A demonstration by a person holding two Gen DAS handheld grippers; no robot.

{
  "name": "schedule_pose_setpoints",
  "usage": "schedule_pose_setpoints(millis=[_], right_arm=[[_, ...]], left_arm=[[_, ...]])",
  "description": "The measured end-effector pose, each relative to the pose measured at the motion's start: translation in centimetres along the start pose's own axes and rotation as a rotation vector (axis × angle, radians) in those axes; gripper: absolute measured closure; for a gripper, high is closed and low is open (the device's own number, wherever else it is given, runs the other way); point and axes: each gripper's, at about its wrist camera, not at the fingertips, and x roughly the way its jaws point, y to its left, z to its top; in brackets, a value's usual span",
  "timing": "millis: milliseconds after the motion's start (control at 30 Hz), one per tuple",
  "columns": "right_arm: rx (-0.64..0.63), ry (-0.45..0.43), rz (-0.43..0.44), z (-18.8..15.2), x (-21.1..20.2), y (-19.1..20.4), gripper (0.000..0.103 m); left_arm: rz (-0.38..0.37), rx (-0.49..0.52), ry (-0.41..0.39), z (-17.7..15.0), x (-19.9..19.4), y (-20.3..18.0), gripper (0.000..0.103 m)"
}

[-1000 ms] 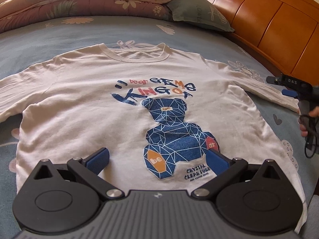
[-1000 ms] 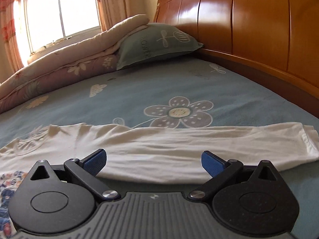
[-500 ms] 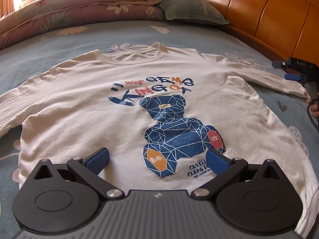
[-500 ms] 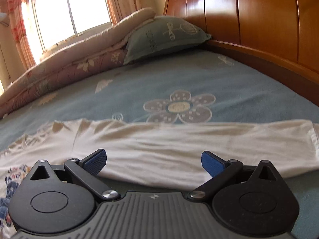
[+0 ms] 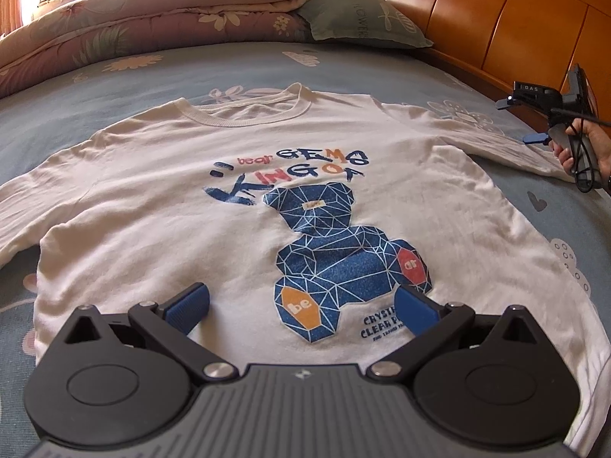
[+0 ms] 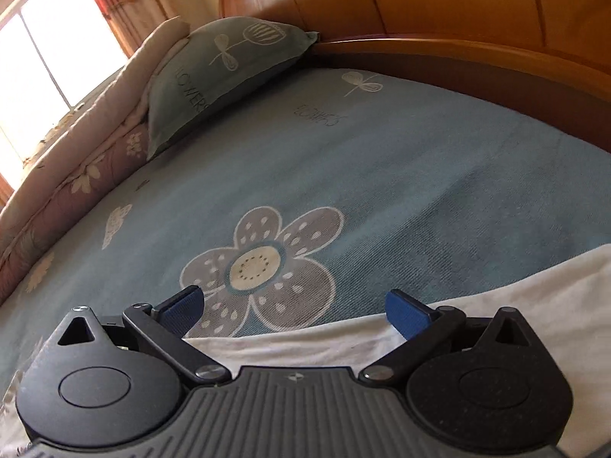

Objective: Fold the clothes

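A white long-sleeved shirt (image 5: 160, 206) with a blue bear print (image 5: 340, 252) lies flat, front up, on the blue bed sheet (image 5: 114, 87). My left gripper (image 5: 301, 307) is open and empty, low over the shirt's bottom hem. My right gripper (image 6: 294, 311) is open and empty, over the shirt's right sleeve (image 6: 496, 305), which runs under and past its fingers. In the left wrist view the right gripper (image 5: 542, 122) shows at the far right, held in a hand above that sleeve (image 5: 496, 145).
A folded quilt (image 5: 152, 19) and a green pillow (image 5: 362, 15) lie at the far edge of the bed. A wooden headboard (image 5: 515, 26) runs along the right side. A flower pattern (image 6: 263, 263) marks the sheet beyond the sleeve.
The right gripper has moved forward and tilted, so the sleeve sits lower and more to the right in its view. The left gripper has risen a little and shifted. Both jaws stay open.
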Motion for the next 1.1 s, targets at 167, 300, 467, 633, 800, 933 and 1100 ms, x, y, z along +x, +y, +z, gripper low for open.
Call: schedule_pose_setpoints(millis=[167, 300, 467, 633, 800, 933, 1100], right_arm=[[-0.029, 0.067, 0.036, -1.2, -1.9, 1.6, 0.0], [-0.125, 0.086, -0.088, -2.6, -1.4, 1.2, 0.0], [-0.216, 0.078, -0.139, -2.9, -1.3, 5.0, 0.0], [-0.367, 0.121, -0.176, -3.7, 1.7, 11.7, 0.0], [-0.377, 0.133, -0.244, -4.6, 6.2, 14.0, 0.0], [-0.321, 0.088, -0.222, -3.4, 7.0, 13.3, 0.0], [-0.258, 0.081, -0.125, -2.7, 3.1, 12.1, 0.0]], left_arm=[[-0.005, -0.008, -0.003, 0.0, 0.0, 0.1, 0.001], [-0.001, -0.005, -0.004, 0.0, 0.0, 0.0, 0.001], [-0.006, -0.012, -0.004, 0.0, -0.1, 0.1, 0.001], [-0.008, -0.013, -0.004, 0.0, -0.1, 0.2, 0.001], [-0.007, -0.008, 0.0, 0.0, -0.1, 0.1, 0.001], [-0.007, -0.006, 0.007, 0.1, -0.2, 0.1, 0.001], [-0.014, -0.054, 0.005, 0.3, -0.5, 0.5, 0.001]])
